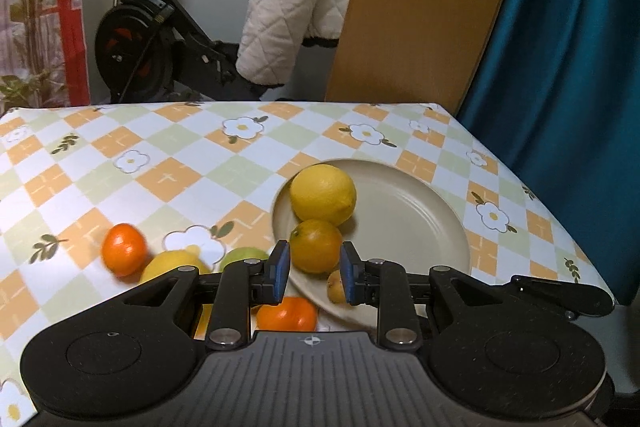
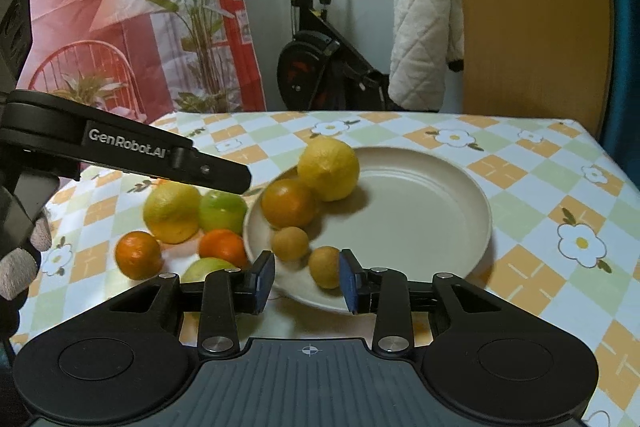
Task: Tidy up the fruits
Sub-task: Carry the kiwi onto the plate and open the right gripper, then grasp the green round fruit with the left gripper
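Note:
A beige plate point(image 2: 420, 211) holds a yellow lemon point(image 2: 329, 169), a dark orange point(image 2: 288, 203) and two small brown fruits point(image 2: 290, 243). The nearer brown fruit point(image 2: 324, 267) lies on the plate rim between the tips of my right gripper point(image 2: 306, 281), close to the right pad and clear of the left one; the jaws are open. Left of the plate lie a second lemon point(image 2: 172, 211), a lime point(image 2: 222, 211), two tangerines point(image 2: 138, 254) and a green fruit point(image 2: 208, 269). My left gripper point(image 1: 314, 275) hovers near the plate's left rim point(image 1: 400, 219), narrowly open and empty, with the dark orange point(image 1: 316, 247) beyond it.
A flowered checked cloth point(image 1: 200, 155) covers the table, whose far edge and right edge are close to the plate. Behind stand an exercise bike point(image 1: 152, 39), a wooden panel point(image 1: 420, 7) and a teal curtain point(image 1: 568, 67). A gloved hand point(image 2: 24, 259) holds the left gripper.

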### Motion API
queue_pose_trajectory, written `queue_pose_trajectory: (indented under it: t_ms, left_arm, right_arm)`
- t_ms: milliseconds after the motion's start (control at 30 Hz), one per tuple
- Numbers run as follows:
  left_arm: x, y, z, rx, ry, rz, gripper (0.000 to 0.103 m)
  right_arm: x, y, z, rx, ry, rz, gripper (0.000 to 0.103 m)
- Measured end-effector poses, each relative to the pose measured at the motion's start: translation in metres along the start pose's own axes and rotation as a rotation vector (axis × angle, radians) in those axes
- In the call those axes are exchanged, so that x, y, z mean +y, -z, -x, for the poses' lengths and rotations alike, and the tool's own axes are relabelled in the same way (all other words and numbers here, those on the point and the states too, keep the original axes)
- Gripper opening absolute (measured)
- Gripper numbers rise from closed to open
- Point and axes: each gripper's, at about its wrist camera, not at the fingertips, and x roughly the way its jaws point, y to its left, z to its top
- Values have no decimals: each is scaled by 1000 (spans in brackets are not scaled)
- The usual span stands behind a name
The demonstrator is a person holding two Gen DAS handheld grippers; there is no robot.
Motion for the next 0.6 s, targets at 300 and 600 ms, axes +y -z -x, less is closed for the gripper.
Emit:
queue_pose_trajectory:
  t_ms: [300,600]
  left_arm:
    - [10,23,19,16,-13,58,28]
    - [11,38,16,41,19,84,30]
  right_arm:
    - [25,0,8,4,-44,65,39]
    - [38,6,2,32,-78,87,39]
